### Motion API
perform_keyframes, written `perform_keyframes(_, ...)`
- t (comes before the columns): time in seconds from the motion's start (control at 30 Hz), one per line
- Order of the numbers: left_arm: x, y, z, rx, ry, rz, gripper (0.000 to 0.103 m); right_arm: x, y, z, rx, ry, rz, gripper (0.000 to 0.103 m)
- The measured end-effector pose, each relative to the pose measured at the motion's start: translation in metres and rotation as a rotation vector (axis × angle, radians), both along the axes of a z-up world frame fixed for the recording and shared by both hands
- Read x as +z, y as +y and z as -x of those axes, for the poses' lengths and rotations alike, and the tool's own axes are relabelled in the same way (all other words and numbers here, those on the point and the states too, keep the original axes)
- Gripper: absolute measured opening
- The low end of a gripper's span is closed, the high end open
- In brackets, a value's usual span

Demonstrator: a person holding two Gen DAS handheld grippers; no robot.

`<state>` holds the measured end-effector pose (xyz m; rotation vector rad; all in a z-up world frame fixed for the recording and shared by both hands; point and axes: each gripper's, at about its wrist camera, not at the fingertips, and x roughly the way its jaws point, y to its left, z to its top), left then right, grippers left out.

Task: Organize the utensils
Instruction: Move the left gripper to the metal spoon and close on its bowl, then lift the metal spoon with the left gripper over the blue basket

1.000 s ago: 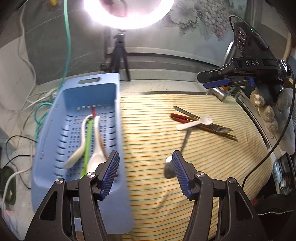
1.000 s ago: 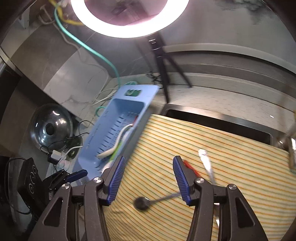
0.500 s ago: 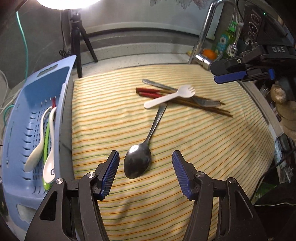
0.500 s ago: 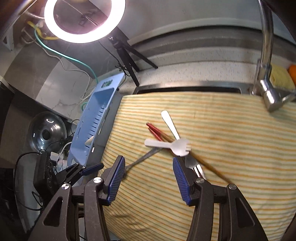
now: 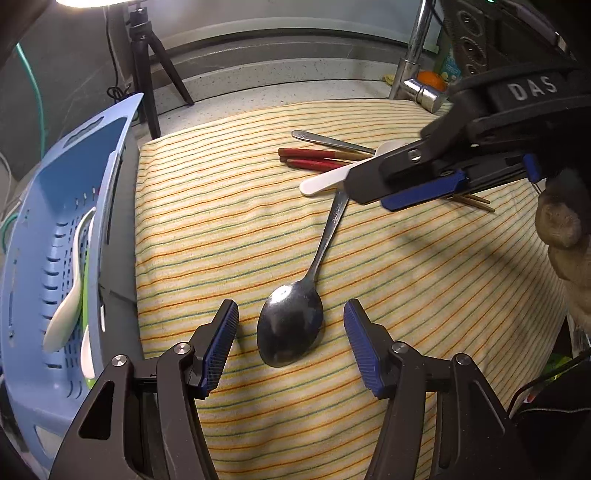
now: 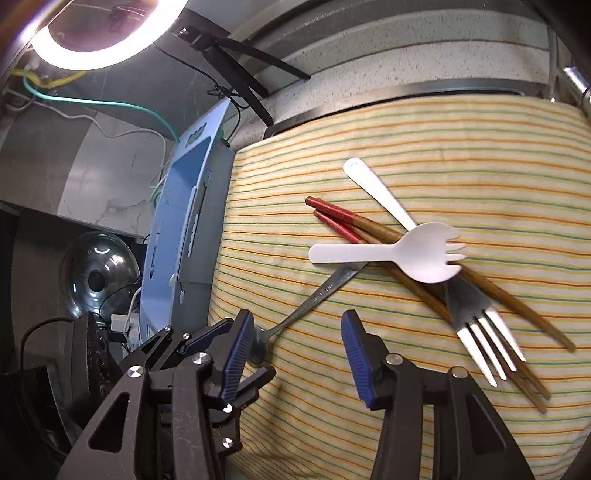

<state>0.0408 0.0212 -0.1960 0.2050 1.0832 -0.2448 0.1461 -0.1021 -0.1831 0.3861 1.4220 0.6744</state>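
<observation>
A metal spoon (image 5: 291,332) lies on the striped cloth (image 5: 221,221). Its bowl sits between the pads of my open left gripper (image 5: 291,319), which do not touch it. The spoon's handle (image 6: 314,295) runs under a white plastic spork (image 6: 388,254). The spork lies across red-ended chopsticks (image 6: 369,225) and a metal fork (image 6: 476,325). My right gripper (image 6: 295,328) hovers low over the spoon handle with its jaws closing and nothing pressed between them. The blue basket (image 5: 37,258) on the left holds white spoons (image 5: 66,310) and a green utensil.
A faucet (image 5: 413,55) stands behind the cloth at the right and a black tripod (image 5: 147,66) behind the basket. A ring light (image 6: 92,33) glares overhead. A steel pot lid (image 6: 96,273) and cables lie left of the basket. A gloved hand (image 5: 561,221) holds the right gripper.
Both grippers came down toward the cloth. The left one shifted right from the basket to straddle the spoon's bowl. The right one dropped over the utensil pile and its jaws narrowed.
</observation>
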Motion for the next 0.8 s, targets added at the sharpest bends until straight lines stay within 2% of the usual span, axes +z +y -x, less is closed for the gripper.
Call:
perform_keyframes(0.13, -0.004, 0.001, -0.002, -0.016, 0.008, -0.003, 0.055, -0.011, 0.004, -0.005, -0.029, 0.045, -0.002, 0.041)
perform_keyframes(0.23, -0.005, 0.0, 0.0, -0.03, 0.0, 0.005, 0.046, -0.018, 0.005, -0.007, -0.042, 0.072, -0.008, 0.04)
perform_keyframes(0.3, -0.005, -0.001, 0.003, -0.034, -0.012, -0.001, 0.036, -0.022, 0.006, -0.008, -0.048, 0.085, -0.008, 0.039)
perform_keyframes(0.57, -0.002, -0.003, 0.013, -0.053, -0.021, 0.029, 0.034, -0.027, 0.012, -0.013, -0.066, 0.096, 0.0, 0.034)
perform_keyframes(0.8, -0.001, -0.005, 0.019, -0.051, -0.022, 0.064, 0.033, -0.032, 0.008, -0.015, -0.094, 0.098, 0.023, 0.013)
